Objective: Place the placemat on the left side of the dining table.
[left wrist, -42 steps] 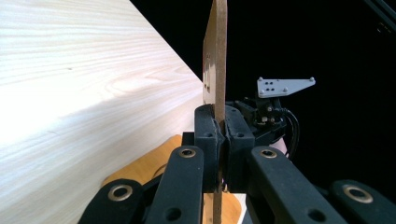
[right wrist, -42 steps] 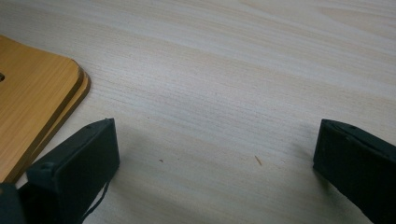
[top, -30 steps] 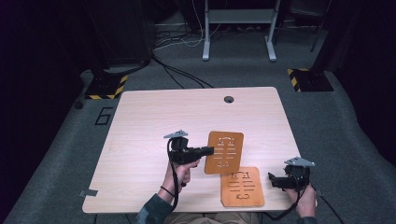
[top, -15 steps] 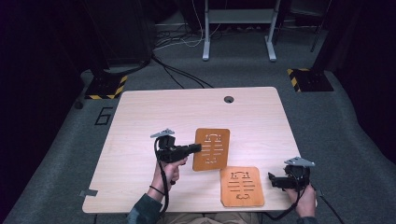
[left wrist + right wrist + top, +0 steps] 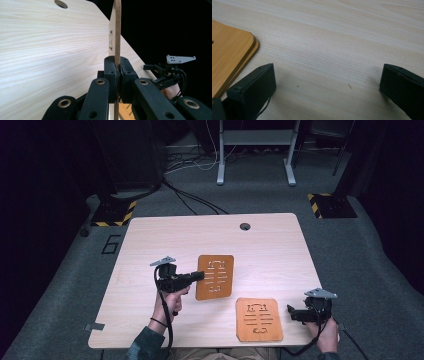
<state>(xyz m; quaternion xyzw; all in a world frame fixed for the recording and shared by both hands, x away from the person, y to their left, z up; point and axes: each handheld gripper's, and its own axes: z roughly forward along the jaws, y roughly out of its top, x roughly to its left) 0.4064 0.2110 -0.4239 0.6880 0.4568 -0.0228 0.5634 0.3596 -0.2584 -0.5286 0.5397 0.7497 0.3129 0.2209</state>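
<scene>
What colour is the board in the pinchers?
Orange-brown wood with cut-out slots; the board shows best in the high view.

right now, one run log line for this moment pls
left gripper: shut on carried board | right gripper: open, beside stacked boards | table: light wood
</scene>
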